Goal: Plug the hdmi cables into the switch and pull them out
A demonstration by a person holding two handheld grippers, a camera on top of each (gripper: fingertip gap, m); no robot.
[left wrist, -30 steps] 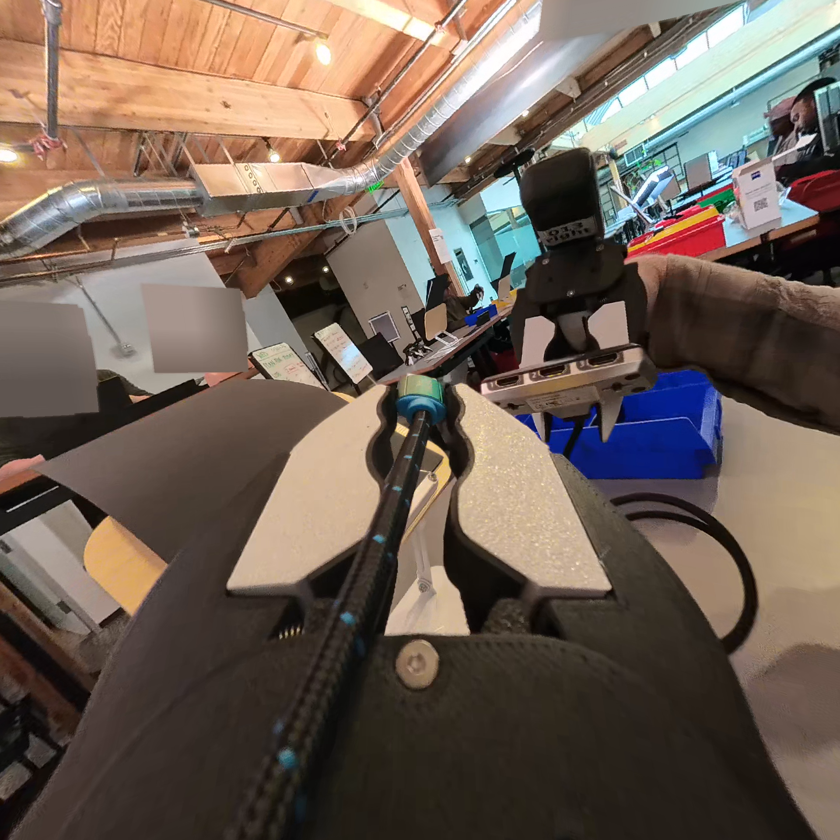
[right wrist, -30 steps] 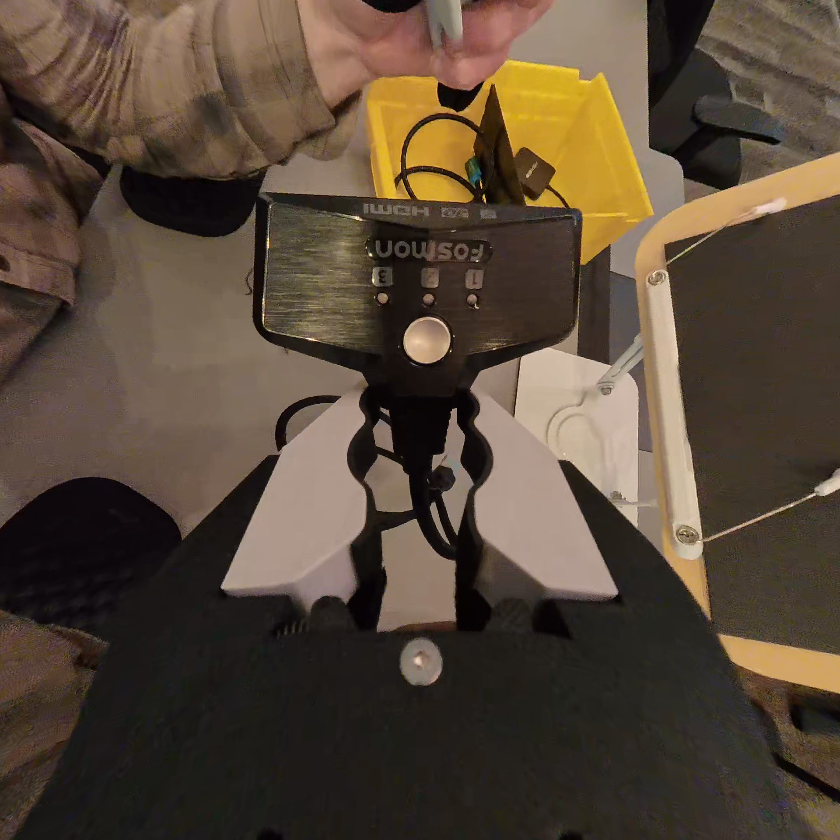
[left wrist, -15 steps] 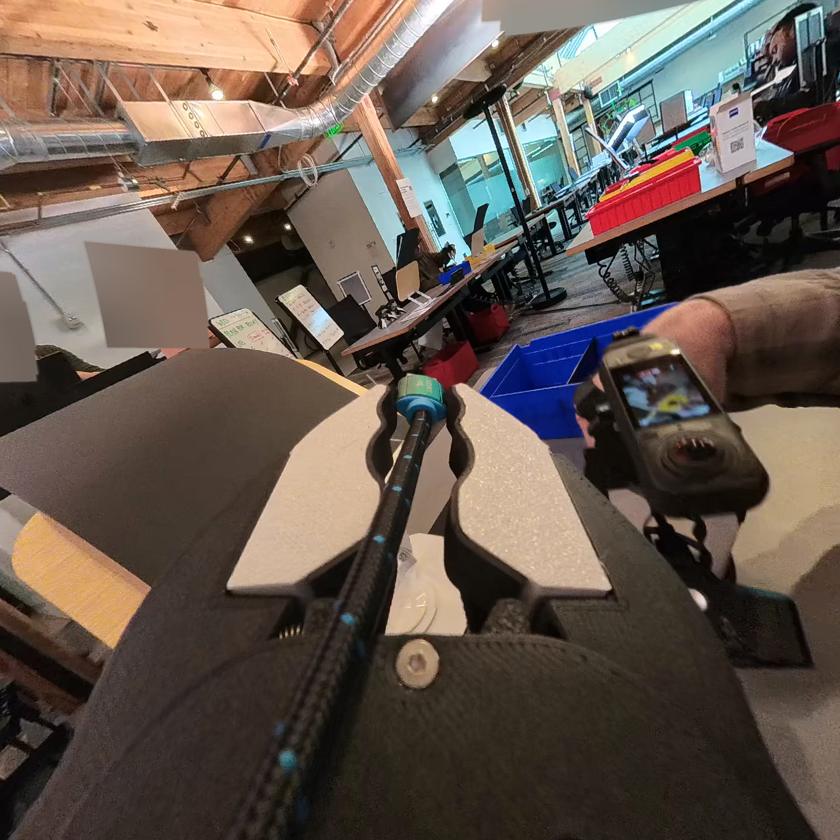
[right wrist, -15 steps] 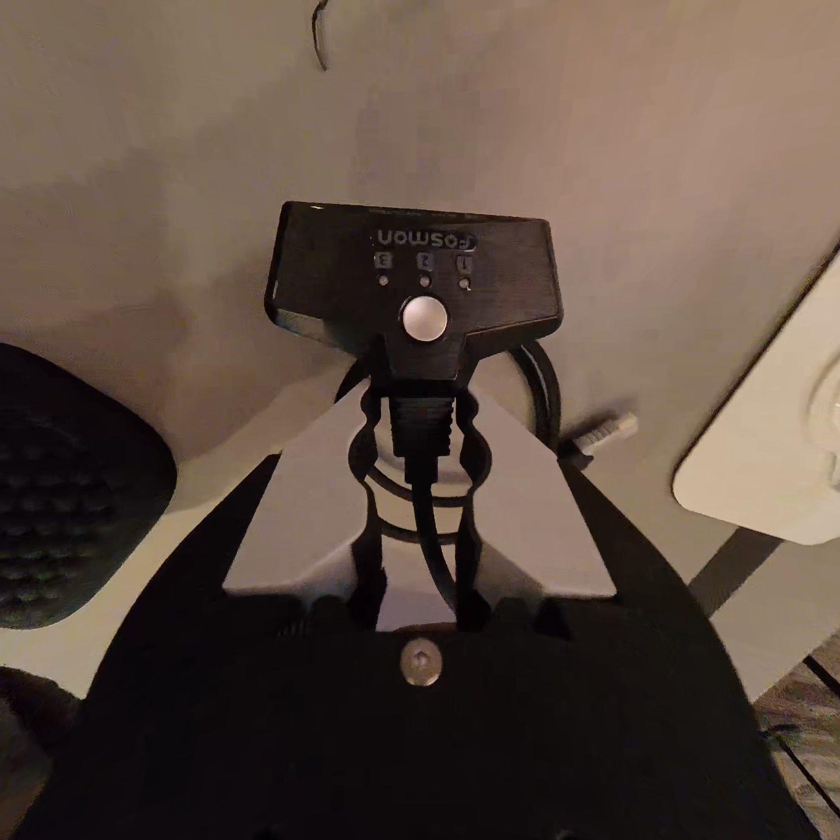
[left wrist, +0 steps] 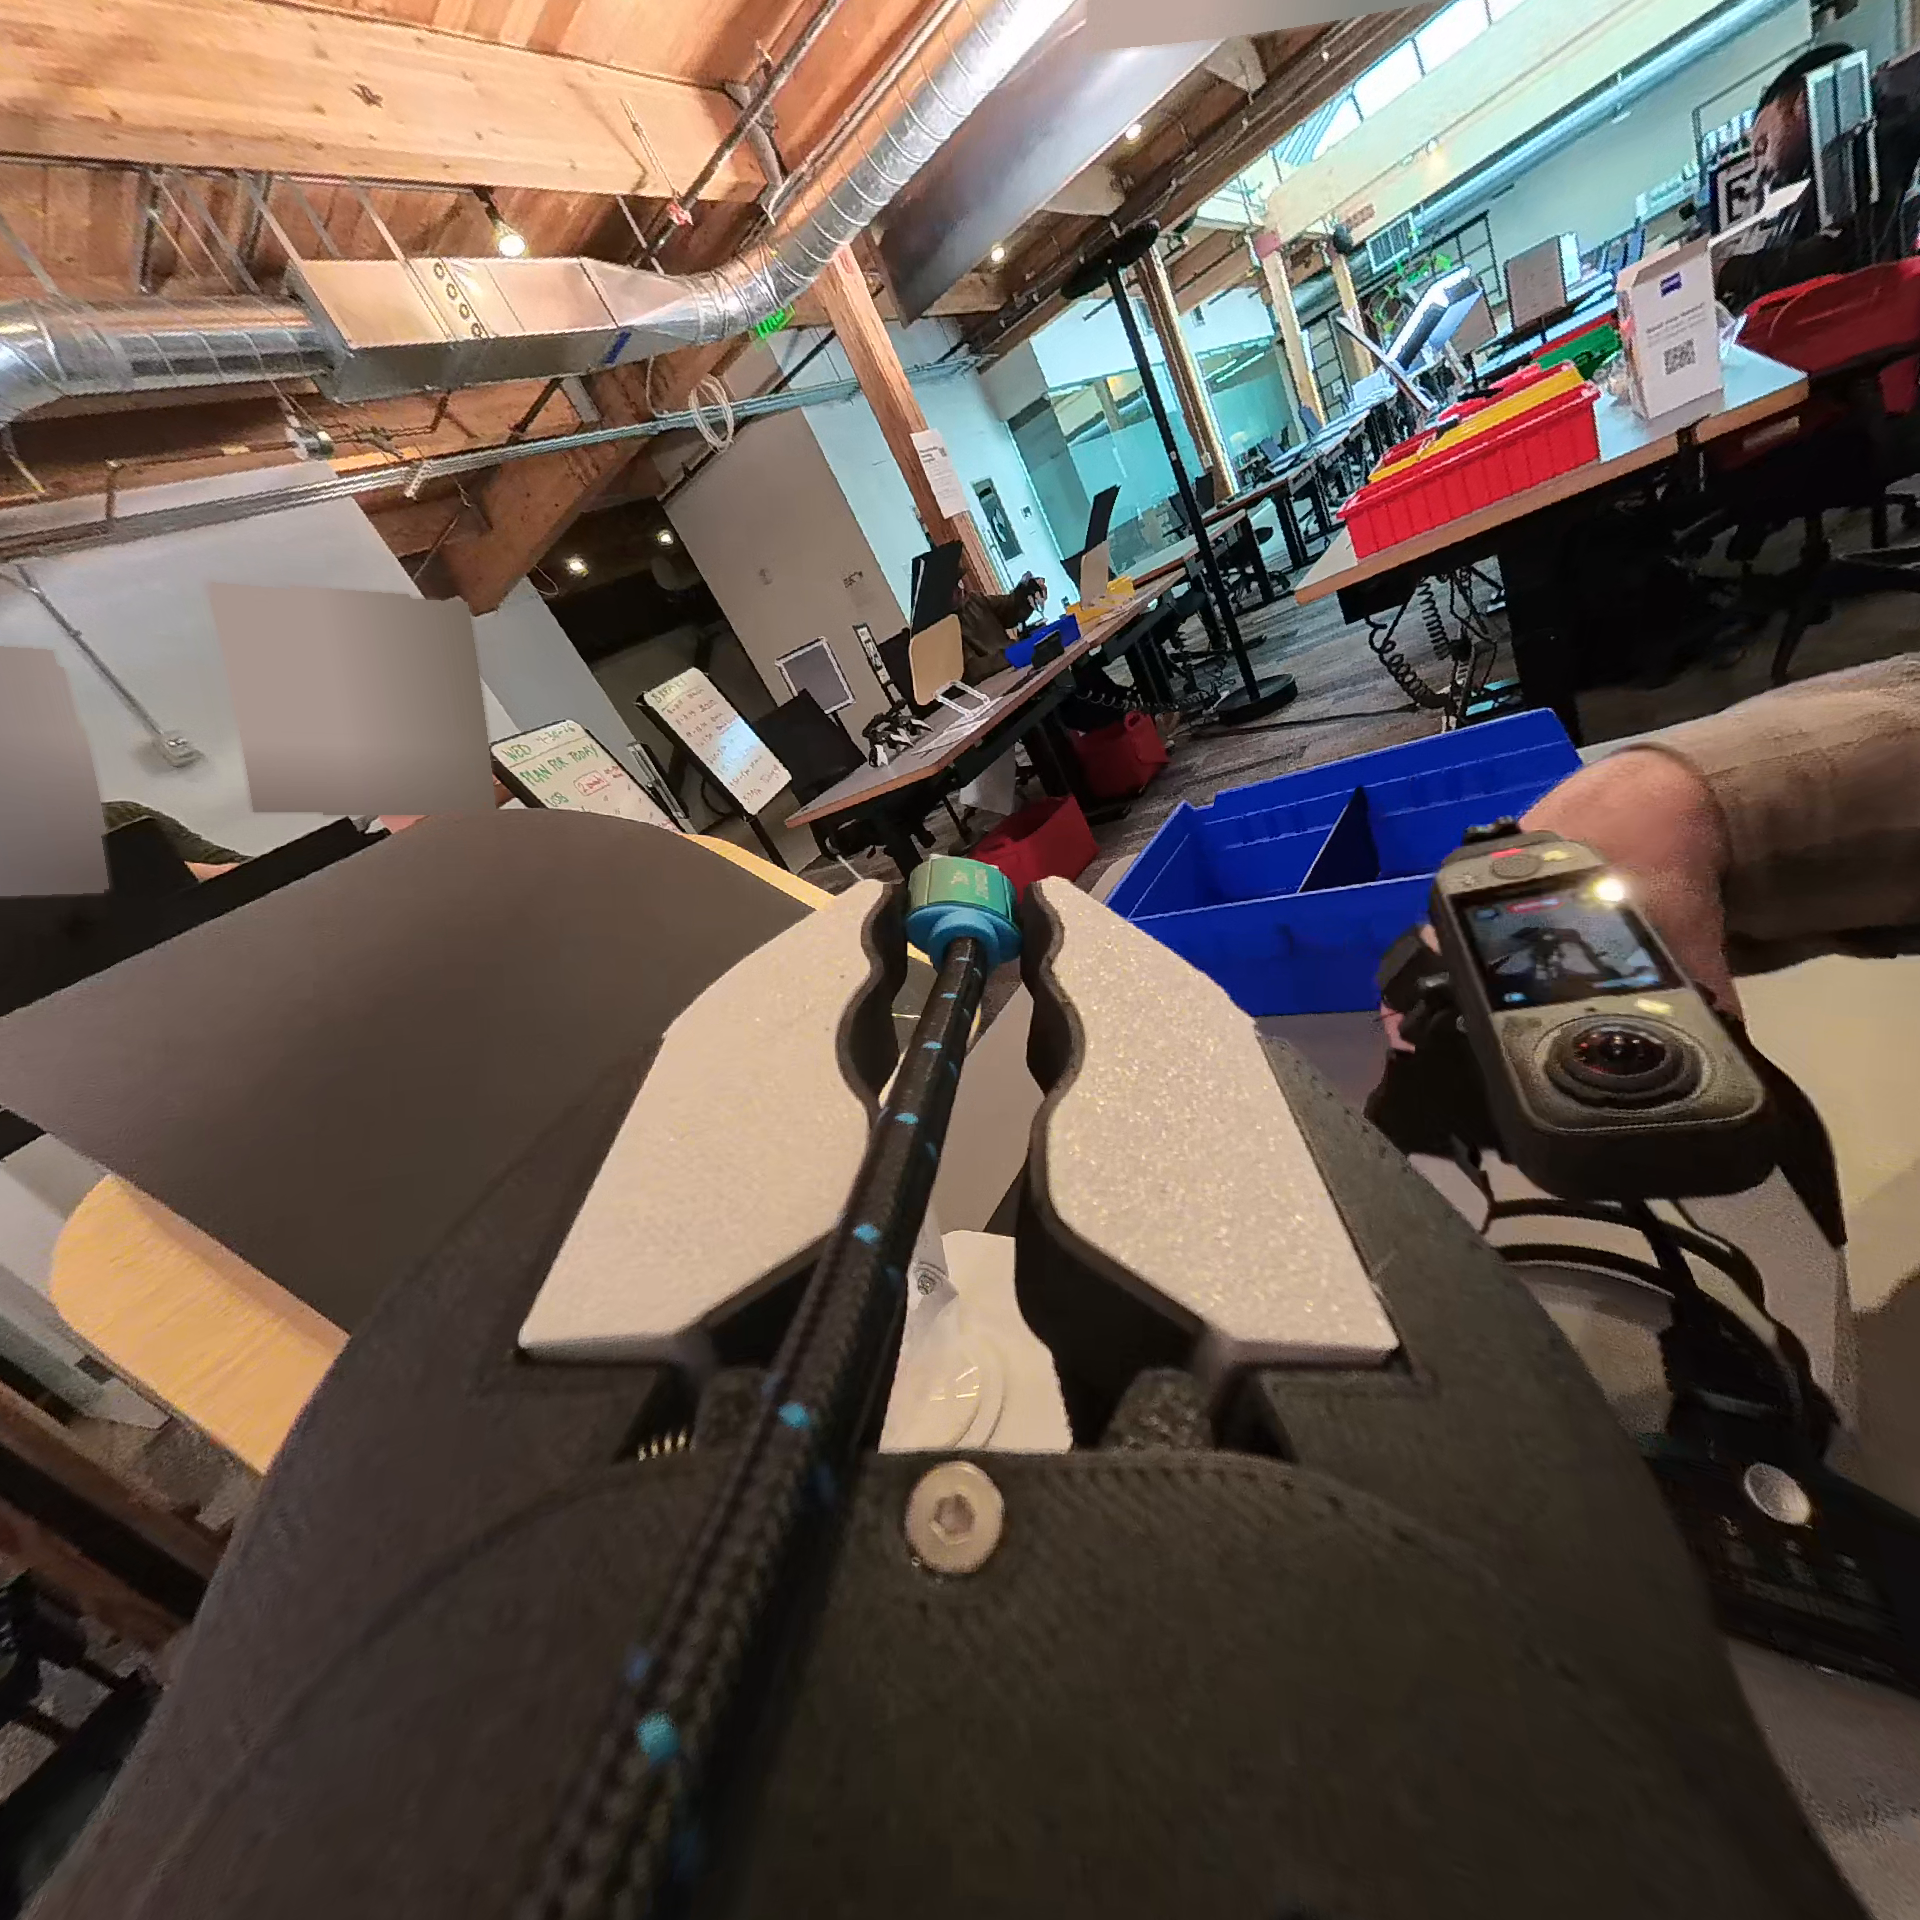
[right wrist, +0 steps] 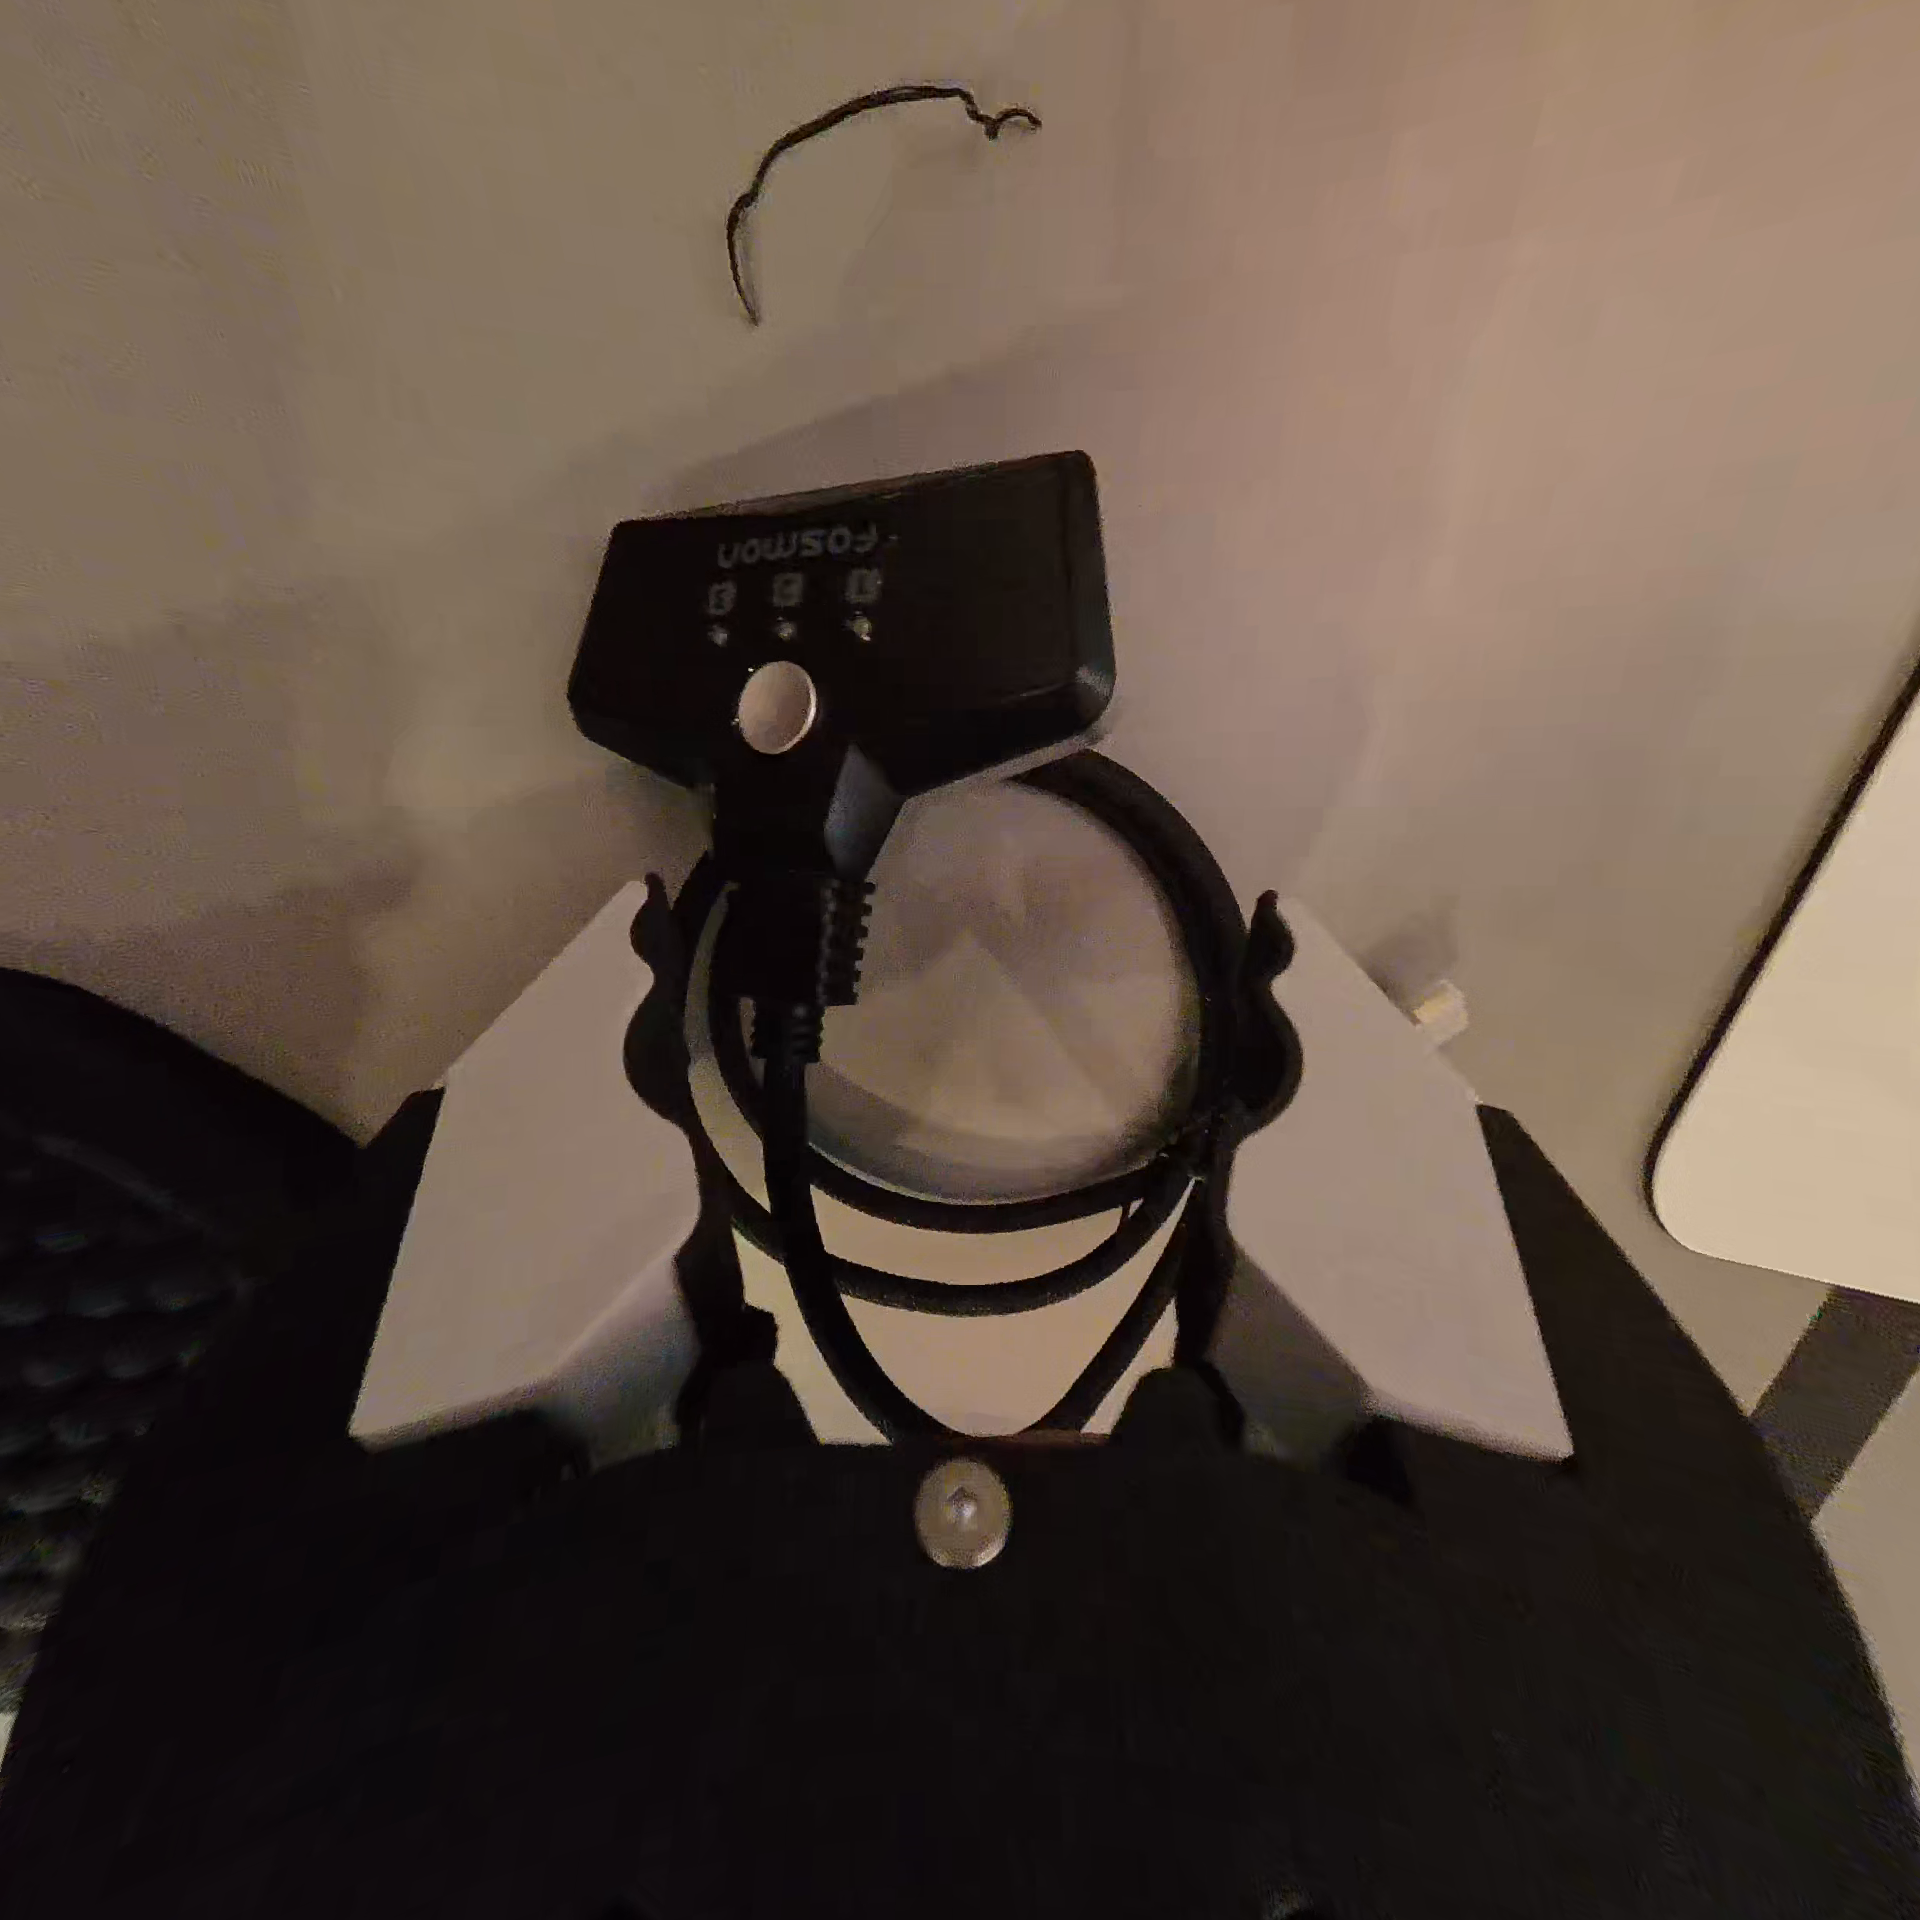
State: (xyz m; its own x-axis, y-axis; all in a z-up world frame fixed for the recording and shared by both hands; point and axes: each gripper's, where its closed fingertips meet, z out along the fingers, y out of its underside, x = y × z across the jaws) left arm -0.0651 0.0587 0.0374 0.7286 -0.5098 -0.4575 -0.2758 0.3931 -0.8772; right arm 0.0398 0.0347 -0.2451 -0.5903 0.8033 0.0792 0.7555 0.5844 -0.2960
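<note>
My left gripper [left wrist: 961, 896] is shut on the green and blue plug [left wrist: 958, 920] of a black braided hdmi cable [left wrist: 894, 1143], held up in the air. The cable runs back between the fingers. In the right wrist view the black switch [right wrist: 935, 603] lies on the pale table [right wrist: 1455, 416], a little turned. My right gripper [right wrist: 956, 914] is open wide just behind the switch, and its pads touch nothing. The switch's own black lead [right wrist: 1195, 883] loops on the table between the fingers. The right gripper's camera [left wrist: 1590, 1029] and a hand show at the right of the left wrist view.
A blue bin [left wrist: 1351, 904] stands beyond the grippers. A black board with a wooden edge [left wrist: 312, 1039] stands at the left, with a white stand base [left wrist: 966, 1351] below it. A thin black thread [right wrist: 831, 156] lies on the table. A white plate's edge [right wrist: 1818, 1039] is at the right. Tip to tip, the grippers are about 30 cm apart.
My right gripper brought the switch down onto the table, then opened and let it go. The switch has turned slightly. My left gripper kept its hold on the plug.
</note>
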